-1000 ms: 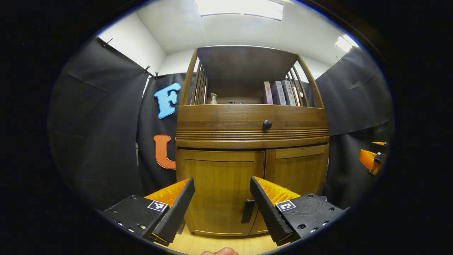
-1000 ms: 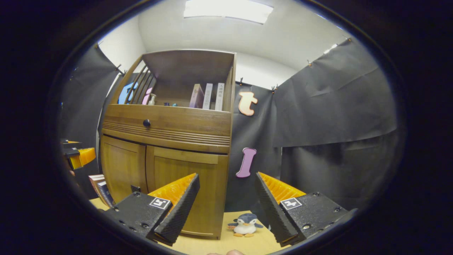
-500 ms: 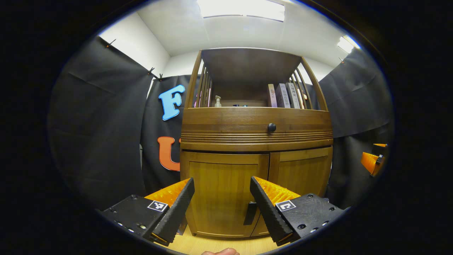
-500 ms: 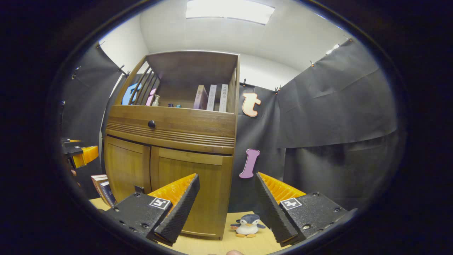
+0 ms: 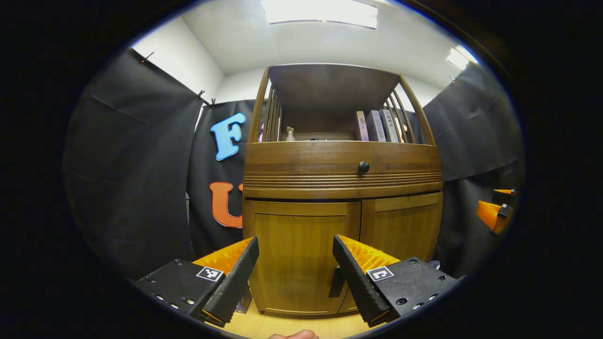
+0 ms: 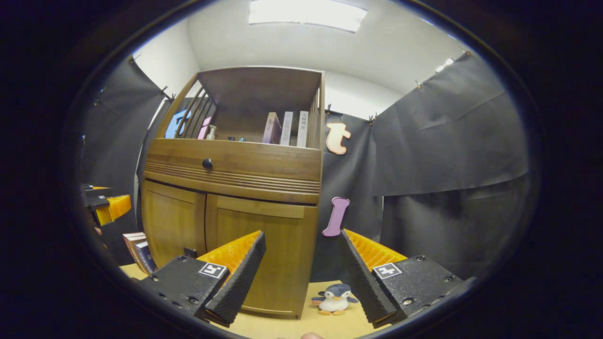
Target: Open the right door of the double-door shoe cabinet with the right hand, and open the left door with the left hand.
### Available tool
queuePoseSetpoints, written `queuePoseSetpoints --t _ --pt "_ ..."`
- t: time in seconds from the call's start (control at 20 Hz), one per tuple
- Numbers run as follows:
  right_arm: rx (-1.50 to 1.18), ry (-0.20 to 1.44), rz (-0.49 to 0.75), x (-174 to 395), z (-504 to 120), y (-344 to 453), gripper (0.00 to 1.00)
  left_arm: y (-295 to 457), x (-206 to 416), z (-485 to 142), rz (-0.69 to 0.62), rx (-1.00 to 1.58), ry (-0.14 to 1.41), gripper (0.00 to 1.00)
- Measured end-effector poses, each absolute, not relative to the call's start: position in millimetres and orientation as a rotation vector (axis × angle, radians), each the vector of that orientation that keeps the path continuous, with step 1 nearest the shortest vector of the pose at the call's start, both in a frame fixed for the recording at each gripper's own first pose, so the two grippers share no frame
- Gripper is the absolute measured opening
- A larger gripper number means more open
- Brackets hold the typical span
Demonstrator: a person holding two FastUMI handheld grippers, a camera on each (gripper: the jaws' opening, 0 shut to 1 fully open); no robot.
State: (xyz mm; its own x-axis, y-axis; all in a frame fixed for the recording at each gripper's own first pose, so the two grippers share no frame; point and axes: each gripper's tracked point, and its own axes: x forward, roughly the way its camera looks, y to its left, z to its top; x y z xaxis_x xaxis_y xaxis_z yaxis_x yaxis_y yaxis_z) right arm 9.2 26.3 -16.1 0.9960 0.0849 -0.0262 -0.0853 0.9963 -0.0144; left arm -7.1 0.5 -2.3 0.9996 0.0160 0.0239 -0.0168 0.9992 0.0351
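Standing shut on the pale wooden floor (image 6: pixel 325 325), the brown wooden double-door shoe cabinet (image 5: pixel 344 188) faces both tools, its left door (image 5: pixel 299 259) and right door (image 5: pixel 405 226) closed flush, so neither has yet been opened. A dark handle (image 5: pixel 337 287) sits low on the left door by the centre seam. The left gripper (image 5: pixel 296 278) hangs in front of that door, jaws spread wide and empty, apparently lined up for its handle. The right gripper (image 6: pixel 302 275), likewise agape and holding nothing, points past the cabinet's right corner, near a small plush penguin (image 6: pixel 333 298) on the floor.
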Motion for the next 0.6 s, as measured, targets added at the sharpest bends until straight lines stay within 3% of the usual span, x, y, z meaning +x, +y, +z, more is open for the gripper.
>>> queuePoseSetpoints --t 0.1,0.6 --pt "0.006 0.050 0.098 12 -27 36 0.98 1 -9 -6 0.010 0.047 -0.012 0.95" --pt "0.067 0.194 0.222 44 -116 129 1.00 45 -6 -29 0.039 0.066 0.014 0.94"
